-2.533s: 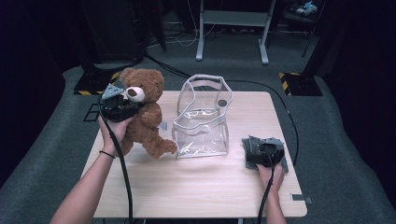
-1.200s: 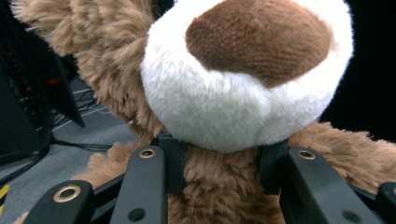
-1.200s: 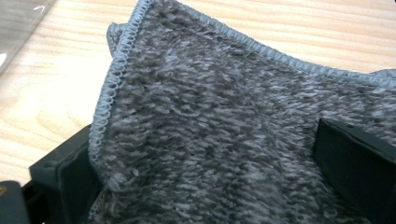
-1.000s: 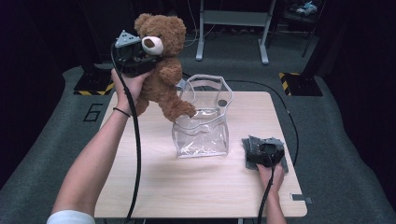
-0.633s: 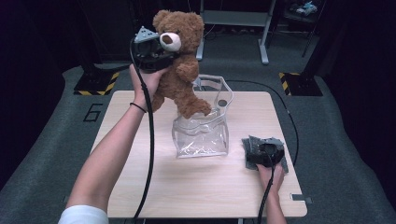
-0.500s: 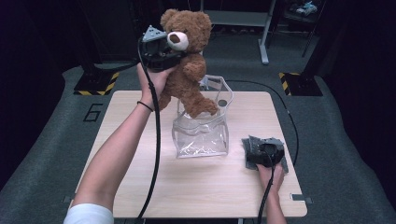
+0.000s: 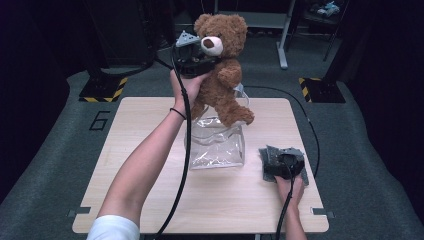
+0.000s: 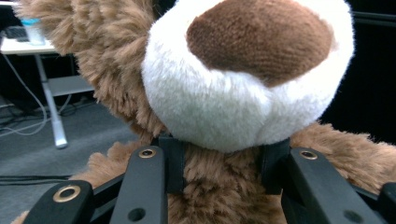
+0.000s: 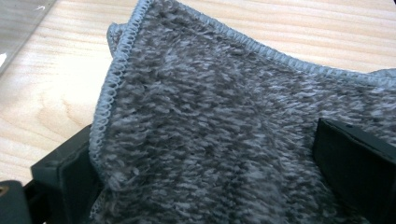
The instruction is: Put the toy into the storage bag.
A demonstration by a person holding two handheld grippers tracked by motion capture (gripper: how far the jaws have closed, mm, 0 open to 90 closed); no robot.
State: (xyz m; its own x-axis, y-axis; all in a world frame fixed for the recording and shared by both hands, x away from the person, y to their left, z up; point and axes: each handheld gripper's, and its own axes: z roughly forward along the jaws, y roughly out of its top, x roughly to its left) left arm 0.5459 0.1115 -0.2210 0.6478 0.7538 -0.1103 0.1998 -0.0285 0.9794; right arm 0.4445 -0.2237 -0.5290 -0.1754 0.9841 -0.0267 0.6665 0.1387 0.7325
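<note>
My left gripper (image 7: 199, 60) holds a brown teddy bear (image 7: 223, 75) high in the air by its neck. The black fingers (image 8: 173, 163) press into the fur on both sides, right under the white muzzle (image 8: 243, 79). The bear's legs hang over the open mouth of a clear plastic bag (image 7: 216, 145), which stands on the wooden table (image 7: 140, 125). My right gripper (image 7: 282, 162) rests on the table at the right, on a grey knitted cloth (image 7: 270, 154). That cloth (image 9: 210, 116) lies flat between the wide-apart jaws, unpinched.
The table's right edge is close beside the right gripper. Black cables trail from both grippers, the left one along the forearm. Dark floor, a yellow-black marked base (image 7: 102, 90) and a metal stand (image 7: 282, 35) lie beyond the far edge.
My left hand has carried the bear up off the table and rightward, from left of the bag to over its mouth. The right gripper has stayed put on the cloth.
</note>
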